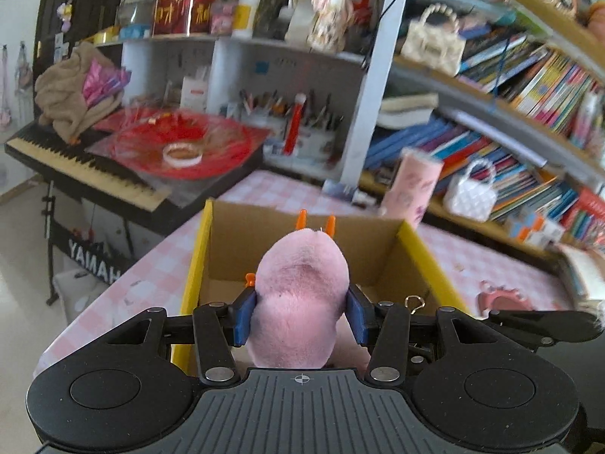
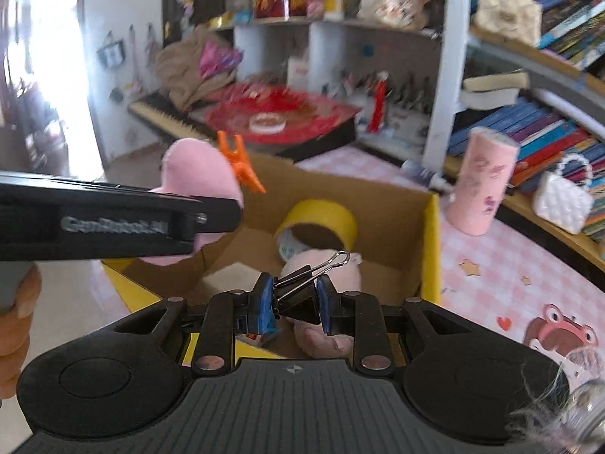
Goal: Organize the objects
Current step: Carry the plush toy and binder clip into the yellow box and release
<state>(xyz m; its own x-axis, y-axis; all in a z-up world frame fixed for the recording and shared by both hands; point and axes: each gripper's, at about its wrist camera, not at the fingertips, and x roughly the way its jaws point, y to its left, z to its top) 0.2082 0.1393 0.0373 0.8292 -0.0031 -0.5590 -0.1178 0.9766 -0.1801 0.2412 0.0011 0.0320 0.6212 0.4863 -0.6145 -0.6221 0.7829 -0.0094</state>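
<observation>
My left gripper [image 1: 300, 314] is shut on a pink plush toy [image 1: 300, 287] that has orange pegs [image 1: 301, 220] clipped to its far end. It hangs over the near edge of an open cardboard box [image 1: 234, 234] with yellow sides. In the right wrist view, my right gripper [image 2: 295, 302] is shut on a black binder clip [image 2: 298, 297] whose wire handles stick up. It is also above the box [image 2: 431, 234], to the right of the plush toy [image 2: 200, 174]. Inside the box lie a yellow tape roll [image 2: 321, 219] and another pink soft item [image 2: 340, 274].
The box stands on a table with a pink checked cloth [image 2: 491, 265]. A pink tumbler [image 2: 484, 181] and a small white bag [image 2: 563, 196] stand behind the box on the right, before crowded bookshelves [image 1: 529, 113]. A keyboard [image 1: 83, 162] carrying a red plate [image 1: 181, 143] is at the back left.
</observation>
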